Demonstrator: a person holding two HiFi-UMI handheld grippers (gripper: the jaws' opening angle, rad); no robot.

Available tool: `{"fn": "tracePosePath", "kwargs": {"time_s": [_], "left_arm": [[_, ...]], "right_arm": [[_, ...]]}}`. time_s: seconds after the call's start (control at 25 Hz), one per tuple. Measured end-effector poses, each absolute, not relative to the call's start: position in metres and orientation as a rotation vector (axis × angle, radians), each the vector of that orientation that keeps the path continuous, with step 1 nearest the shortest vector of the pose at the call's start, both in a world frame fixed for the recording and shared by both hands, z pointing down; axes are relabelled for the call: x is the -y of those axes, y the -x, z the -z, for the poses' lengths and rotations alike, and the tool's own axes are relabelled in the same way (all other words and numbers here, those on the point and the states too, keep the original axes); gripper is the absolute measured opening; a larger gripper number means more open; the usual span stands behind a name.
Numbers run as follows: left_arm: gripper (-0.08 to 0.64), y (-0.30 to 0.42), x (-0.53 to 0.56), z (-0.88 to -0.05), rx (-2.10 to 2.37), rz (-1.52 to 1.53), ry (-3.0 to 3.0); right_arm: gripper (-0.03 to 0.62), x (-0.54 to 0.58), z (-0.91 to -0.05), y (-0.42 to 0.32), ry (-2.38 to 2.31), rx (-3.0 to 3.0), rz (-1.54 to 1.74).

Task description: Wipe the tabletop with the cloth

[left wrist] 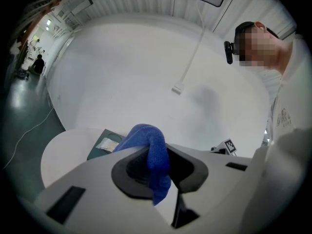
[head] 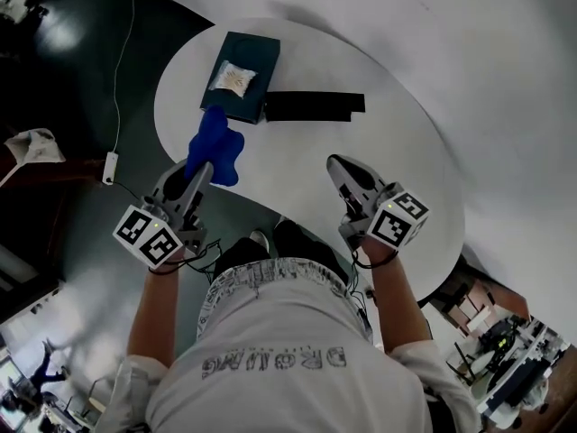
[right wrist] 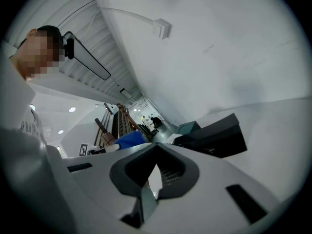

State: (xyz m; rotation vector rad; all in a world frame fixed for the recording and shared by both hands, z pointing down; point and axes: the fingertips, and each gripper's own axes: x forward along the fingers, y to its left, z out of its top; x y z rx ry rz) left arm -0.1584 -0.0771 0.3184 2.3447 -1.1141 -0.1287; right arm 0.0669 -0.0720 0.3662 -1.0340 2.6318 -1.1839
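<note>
The left gripper (head: 200,177) has its fingers clamped on the blue cloth (head: 216,144), which bunches at the white counter's (head: 379,124) left edge, just beside the near end of a dark box (head: 248,84). The right gripper (head: 344,173), fingers together and holding nothing, hovers over the counter's near side. A black bar (head: 315,105) lies against the box.

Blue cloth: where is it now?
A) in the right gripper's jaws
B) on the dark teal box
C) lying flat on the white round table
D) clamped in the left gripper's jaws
D: the left gripper view shows the blue cloth clamped in the left gripper; the right gripper holds nothing.
</note>
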Motion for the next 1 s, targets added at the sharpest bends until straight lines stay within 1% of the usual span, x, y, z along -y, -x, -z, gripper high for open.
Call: {"fn": "tracePosePath", "kwargs": {"time_s": [0.2, 0.52, 0.76, 1.0], "left_arm": [[0.071, 0.152, 0.091, -0.342, 1.137, 0.041, -2.305], [0.071, 0.170, 0.104, -0.393, 1.151, -0.053, -2.234], [0.071, 0.201, 0.109, -0.443, 1.137, -0.142, -2.179], [0.071, 0.245, 0.124, -0.453, 1.140, -0.193, -2.173]], "right_arm": [[0.008, 0.086, -0.387, -0.085, 1.032, -2.602, 1.255], [0.008, 0.093, -0.414, -0.087, 1.065, -2.592, 1.324], [0.008, 0.092, -0.432, -0.075, 1.133, -2.545, 1.360], [0.008, 0.091, -0.441, -0.048, 1.183, -2.507, 1.403]]}}
